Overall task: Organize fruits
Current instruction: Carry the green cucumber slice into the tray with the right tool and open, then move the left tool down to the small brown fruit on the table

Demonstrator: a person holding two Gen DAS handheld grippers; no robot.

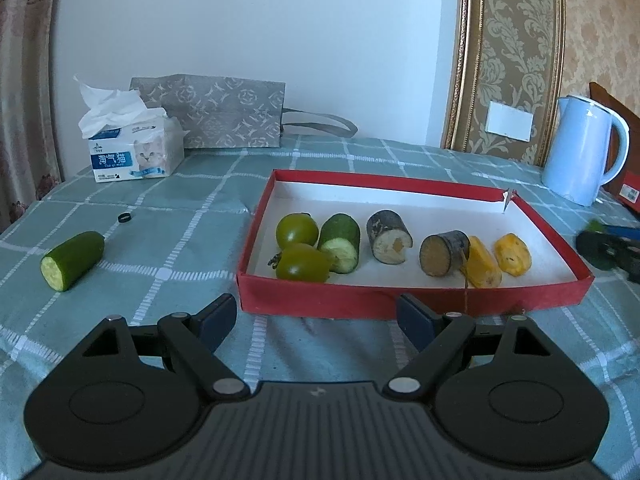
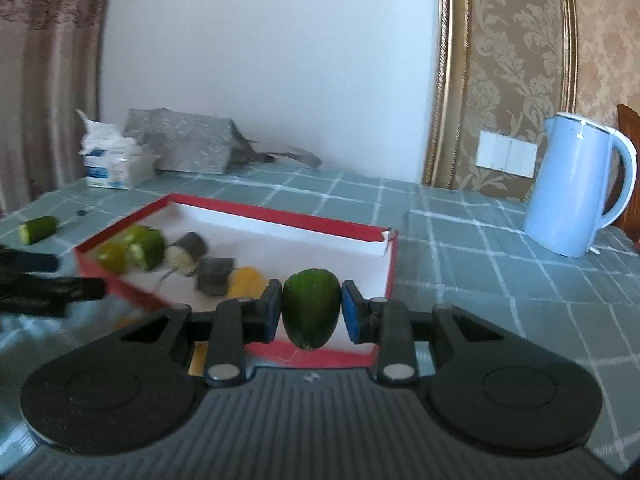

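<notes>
A red box (image 1: 256,222) with a white floor holds two green tomatoes (image 1: 297,230), a cucumber piece (image 1: 340,242), two dark-skinned cut pieces (image 1: 389,237) and two yellow pieces (image 1: 513,254). Another cucumber piece (image 1: 72,260) lies on the cloth left of the box. My left gripper (image 1: 316,316) is open and empty just in front of the box's near wall. My right gripper (image 2: 311,312) is shut on a green cucumber end (image 2: 311,308), held above the box's (image 2: 390,260) near right corner. The left gripper (image 2: 40,284) shows blurred at the left of the right wrist view.
A tissue box (image 1: 134,152) and a grey patterned bag (image 1: 216,112) stand at the back left. A light blue kettle (image 1: 580,150) stands at the back right. A small black ring (image 1: 125,218) lies on the checked green cloth (image 1: 180,208).
</notes>
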